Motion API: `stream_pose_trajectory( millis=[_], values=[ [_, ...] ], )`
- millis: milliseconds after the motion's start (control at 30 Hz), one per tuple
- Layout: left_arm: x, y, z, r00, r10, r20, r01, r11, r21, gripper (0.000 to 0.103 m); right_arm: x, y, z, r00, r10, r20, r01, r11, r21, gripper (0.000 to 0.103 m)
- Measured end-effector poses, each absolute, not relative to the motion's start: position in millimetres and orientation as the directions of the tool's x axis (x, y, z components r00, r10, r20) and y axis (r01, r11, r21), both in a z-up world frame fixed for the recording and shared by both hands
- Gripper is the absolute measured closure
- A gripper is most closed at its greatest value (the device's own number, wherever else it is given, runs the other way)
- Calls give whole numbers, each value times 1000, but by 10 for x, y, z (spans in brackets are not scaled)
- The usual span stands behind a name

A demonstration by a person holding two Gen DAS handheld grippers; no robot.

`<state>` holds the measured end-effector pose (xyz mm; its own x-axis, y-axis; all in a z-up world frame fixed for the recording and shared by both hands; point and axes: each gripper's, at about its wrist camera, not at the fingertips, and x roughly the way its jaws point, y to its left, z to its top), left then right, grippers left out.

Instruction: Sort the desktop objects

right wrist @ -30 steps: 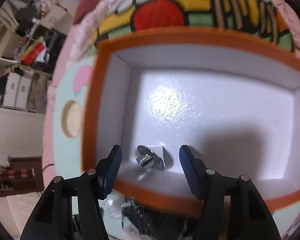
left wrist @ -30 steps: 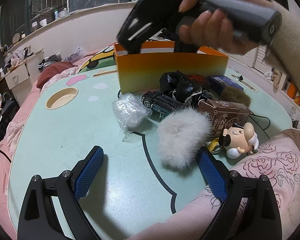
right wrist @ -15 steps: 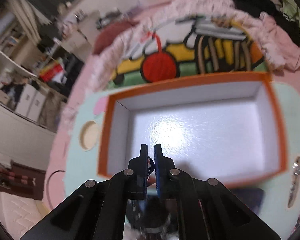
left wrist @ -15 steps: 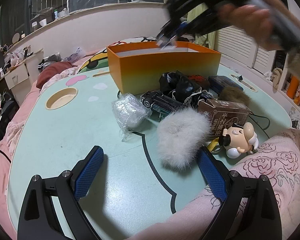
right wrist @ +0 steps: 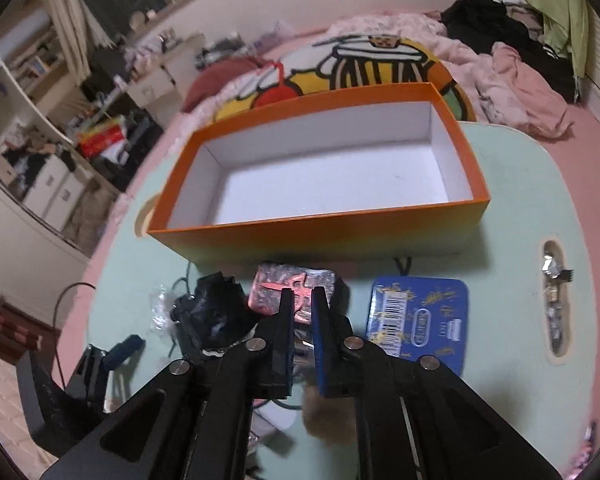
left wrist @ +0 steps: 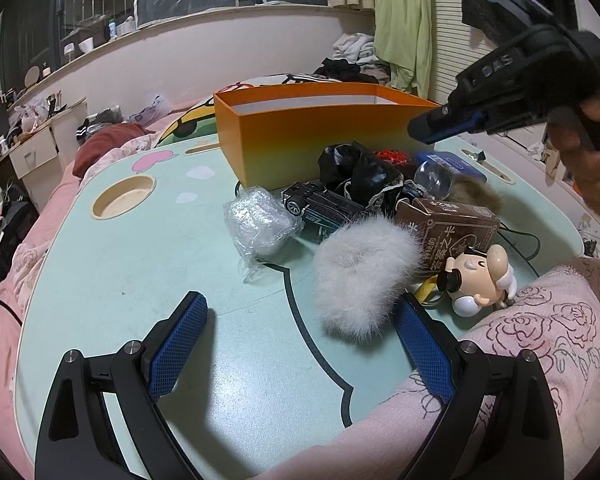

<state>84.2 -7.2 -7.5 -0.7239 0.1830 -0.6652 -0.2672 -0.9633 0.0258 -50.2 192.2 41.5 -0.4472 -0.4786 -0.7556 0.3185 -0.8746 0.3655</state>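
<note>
Picking the next toy: your right gripper (right wrist: 303, 300) is pressed together and empty, left gripper (left wrist: 300, 344) spread; open up over the pile beside the orange box (right wrist: 320, 232).

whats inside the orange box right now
In the right wrist view the orange box shows only its bare white floor and walls. The strip of floor just behind the near wall is hidden, so something small lying there cannot be ruled out.

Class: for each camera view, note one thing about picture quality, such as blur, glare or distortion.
Left wrist: sharp; fisheye bends the table edge; lamp glare low on its surface. Right wrist: orange box slightly smeared; brown fluff beneath the right gripper out of focus.
</note>
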Motion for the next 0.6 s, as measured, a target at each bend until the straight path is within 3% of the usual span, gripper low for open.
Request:
stream_pose_trajectory(
  millis=[33, 233, 333, 400, 433, 467, 600],
  values=[
    [832, -71, -78, -724, 183, -665, -267, -963, 26, 9, -413, 1989, 437, -483, -491, -725, 316, -870, 379, 62],
    [836, -70, -77, -724, 183, -665, -267, -963, 26, 9, 371, 2172, 335, -631, -366, -684, 312, -927, 208, 57],
    [845, -70, -73, -724, 182, -665, -267, -963, 26, 9, 712, 2205, 84, -656, -313, -687, 315, -941, 127, 39],
    [847, -71, -73, -724, 182, -666, -267, -963, 27, 9, 791, 2195, -171, -647, -275, -711, 314, -946, 80, 38],
    [840, -63, -76, -725, 179, -665, -267, -963, 32, 9, 857, 2198, -218, -705, -258, -660, 309, -950, 41, 26],
    [854, -67, -75, -725, 179, -666, -267, -963, 32, 9, 852, 2207, -269, -720, -232, -653, 292, -956, 17, 21],
    [856, -76, -81, -725, 179, -665, -267, -963, 32, 9, 724, 2267, -325, -706, -218, -674, 271, -962, 27, 9]
  ],
)
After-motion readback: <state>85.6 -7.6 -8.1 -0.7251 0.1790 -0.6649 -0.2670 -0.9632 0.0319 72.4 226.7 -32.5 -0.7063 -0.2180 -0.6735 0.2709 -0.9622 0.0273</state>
